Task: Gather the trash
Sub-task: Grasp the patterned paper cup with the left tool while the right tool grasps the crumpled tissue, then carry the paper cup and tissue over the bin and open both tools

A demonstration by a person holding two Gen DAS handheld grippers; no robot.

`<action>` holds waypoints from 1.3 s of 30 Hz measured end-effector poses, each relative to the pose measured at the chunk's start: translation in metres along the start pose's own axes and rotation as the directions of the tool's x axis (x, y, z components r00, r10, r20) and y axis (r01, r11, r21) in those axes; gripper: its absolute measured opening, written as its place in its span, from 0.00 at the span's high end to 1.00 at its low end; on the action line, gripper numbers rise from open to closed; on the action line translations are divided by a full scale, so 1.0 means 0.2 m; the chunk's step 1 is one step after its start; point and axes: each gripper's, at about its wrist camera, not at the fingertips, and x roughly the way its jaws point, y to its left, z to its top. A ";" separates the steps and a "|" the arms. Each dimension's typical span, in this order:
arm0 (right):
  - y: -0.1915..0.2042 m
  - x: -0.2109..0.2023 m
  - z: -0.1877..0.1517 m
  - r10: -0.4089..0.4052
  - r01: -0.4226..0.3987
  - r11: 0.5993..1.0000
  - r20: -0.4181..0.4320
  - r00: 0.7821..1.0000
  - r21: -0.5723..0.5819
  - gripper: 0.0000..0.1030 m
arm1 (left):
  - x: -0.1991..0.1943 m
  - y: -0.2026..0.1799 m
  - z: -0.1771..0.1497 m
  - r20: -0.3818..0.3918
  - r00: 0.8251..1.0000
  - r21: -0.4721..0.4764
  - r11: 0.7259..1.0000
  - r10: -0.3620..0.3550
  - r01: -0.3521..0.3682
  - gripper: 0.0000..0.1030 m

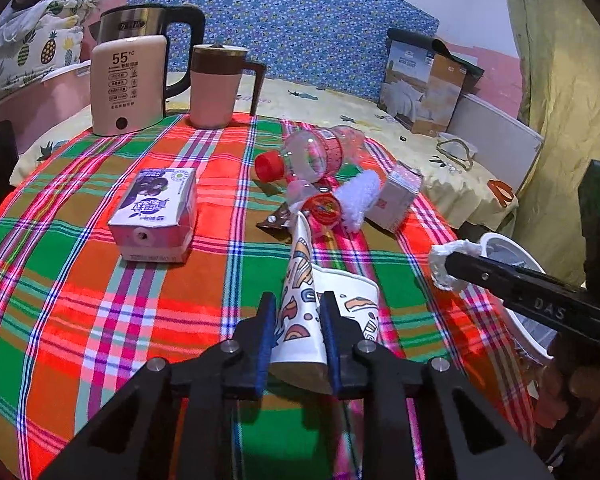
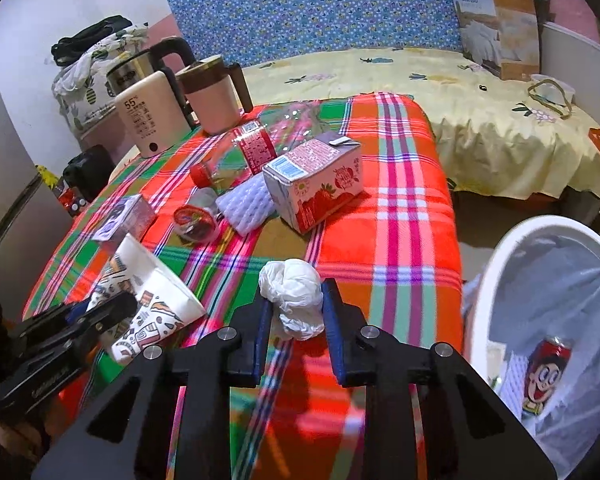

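My left gripper (image 1: pixel 298 316) is shut on a flattened patterned paper cup (image 1: pixel 300 300), held just above the plaid tablecloth; the cup also shows in the right wrist view (image 2: pixel 152 308). My right gripper (image 2: pixel 296 308) is shut on a crumpled white tissue (image 2: pixel 294 296), seen too in the left wrist view (image 1: pixel 446 260), beside the white trash bin (image 2: pixel 496 264). On the table lie a purple milk carton (image 1: pixel 156 212), a clear bottle with red cap (image 1: pixel 312 156), a strawberry milk carton (image 2: pixel 316 180), a white sponge (image 2: pixel 246 204) and a small red-lidded cup (image 2: pixel 194 222).
A pink kettle (image 1: pixel 126 84) and a pink mug (image 1: pixel 216 84) stand at the table's far left. The bin holds a red can (image 2: pixel 546 376) in a clear liner. A bed with yellow sheet (image 2: pixel 460 92) and a box (image 2: pixel 500 24) lies behind.
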 end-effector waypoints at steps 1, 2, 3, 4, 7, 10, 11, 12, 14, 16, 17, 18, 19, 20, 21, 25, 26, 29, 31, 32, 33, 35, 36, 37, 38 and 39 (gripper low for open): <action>-0.01 -0.03 -0.02 0.001 -0.001 1.000 0.003 1.000 0.002 0.74 | -0.01 -0.01 0.00 0.001 1.000 0.004 1.000 -0.002 0.002 0.78; -0.01 -0.04 -0.02 0.000 0.000 1.000 0.004 1.000 0.003 0.74 | -0.02 -0.02 -0.01 0.002 1.000 0.009 1.000 -0.005 0.005 0.78; -0.01 -0.05 -0.02 -0.001 0.001 1.000 0.007 1.000 0.005 0.74 | -0.03 -0.03 -0.01 0.003 1.000 0.013 1.000 -0.008 0.008 0.79; -0.01 -0.08 -0.04 -0.002 0.002 1.000 0.013 1.000 0.007 0.74 | -0.04 -0.05 -0.01 0.004 1.000 0.016 1.000 -0.013 0.013 0.80; -0.01 -0.13 -0.04 -0.009 0.008 1.000 0.030 1.000 0.012 0.74 | -0.07 -0.09 -0.01 0.011 1.000 0.030 0.999 -0.025 0.024 0.80; -0.03 -0.17 -0.05 -0.013 0.012 1.000 0.047 0.999 0.020 0.74 | -0.11 -0.13 -0.02 0.020 0.999 0.048 0.998 -0.034 0.033 0.80; -0.03 -0.18 -0.06 -0.016 0.015 1.000 0.053 0.998 0.023 0.74 | -0.12 -0.15 -0.02 0.022 0.999 0.055 0.998 -0.038 0.037 0.80; -0.03 -0.19 -0.06 -0.018 0.016 1.000 0.057 0.998 0.023 0.74 | -0.13 -0.16 -0.02 0.024 0.999 0.060 0.997 -0.042 0.041 0.80; -0.05 -0.21 -0.07 -0.022 0.020 0.999 0.068 0.997 0.026 0.74 | -0.15 -0.20 -0.02 0.026 0.998 0.073 0.996 -0.050 0.048 0.80; -0.07 -0.24 -0.08 -0.027 0.025 0.999 0.079 0.996 0.034 0.74 | -0.16 -0.23 -0.02 0.028 0.998 0.083 0.995 -0.058 0.056 0.80; -0.07 -0.25 -0.09 -0.029 0.026 0.999 0.082 0.996 0.037 0.74 | -0.17 -0.25 -0.03 0.028 0.998 0.088 0.994 -0.062 0.059 0.80; -0.09 -0.26 -0.09 -0.033 0.029 0.999 0.086 0.996 0.044 0.74 | -0.17 -0.27 -0.03 0.029 0.997 0.093 0.994 -0.065 0.063 0.80; -0.10 -0.27 -0.10 -0.036 0.032 0.998 0.090 0.995 0.048 0.74 | -0.18 -0.29 -0.03 0.029 0.997 0.099 0.993 -0.070 0.066 0.80; -0.10 -0.28 -0.10 -0.038 0.033 0.998 0.093 0.995 0.050 0.74 | -0.18 -0.30 -0.03 0.029 0.997 0.104 0.992 -0.073 0.069 0.80; -0.11 -0.29 -0.11 -0.042 0.037 0.998 0.096 0.994 0.054 0.74 | -0.19 -0.31 -0.03 0.028 0.997 0.108 0.991 -0.077 0.073 0.80; -0.14 -0.32 -0.13 -0.057 0.050 0.996 0.109 0.992 0.068 0.74 | -0.19 -0.37 -0.04 0.022 0.995 0.127 0.988 -0.093 0.090 0.80; -0.16 -0.33 -0.14 -0.060 0.053 0.996 0.110 0.992 0.073 0.74 | -0.19 -0.39 -0.04 0.022 0.995 0.132 0.987 -0.098 0.094 0.80; -0.18 -0.35 -0.15 -0.072 0.062 0.995 0.118 0.990 0.084 0.74 | -0.19 -0.43 -0.04 0.019 0.994 0.149 0.983 -0.111 0.107 0.80; -0.20 -0.36 -0.16 -0.079 0.068 0.994 0.124 0.989 0.090 0.74 | -0.19 -0.47 -0.04 0.017 0.993 0.160 0.980 -0.119 0.115 0.80; -0.20 -0.37 -0.16 -0.083 0.071 0.993 0.127 0.989 0.092 0.74 | -0.19 -0.49 -0.04 0.016 0.992 0.165 0.979 -0.124 0.120 0.80; -0.21 -0.38 -0.16 -0.089 0.076 0.992 0.130 0.988 0.096 0.74 | -0.19 -0.50 -0.04 0.014 0.992 0.170 0.978 -0.129 0.124 0.80; -0.23 -0.39 -0.17 -0.098 0.084 0.991 0.135 0.986 0.103 0.74 | -0.18 -0.54 -0.04 0.011 0.990 0.181 0.974 -0.138 0.134 0.80; -0.24 -0.40 -0.18 -0.100 0.086 0.991 0.137 0.985 0.105 0.74 | -0.18 -0.55 -0.04 0.010 0.990 0.185 0.973 -0.143 0.139 0.80; -0.25 -0.40 -0.18 -0.107 0.091 0.990 0.140 0.984 0.111 0.74 | -0.18 -0.57 -0.03 0.009 0.989 0.191 0.971 -0.149 0.145 0.80; -0.26 -0.41 -0.18 -0.111 0.095 0.989 0.142 0.984 0.116 0.74 | -0.18 -0.59 -0.03 0.009 0.988 0.197 0.969 -0.155 0.150 0.80; -0.28 -0.42 -0.19 -0.114 0.098 0.988 0.144 0.983 0.119 0.74 | -0.17 -0.61 -0.02 0.007 0.987 0.202 0.967 -0.161 0.157 0.80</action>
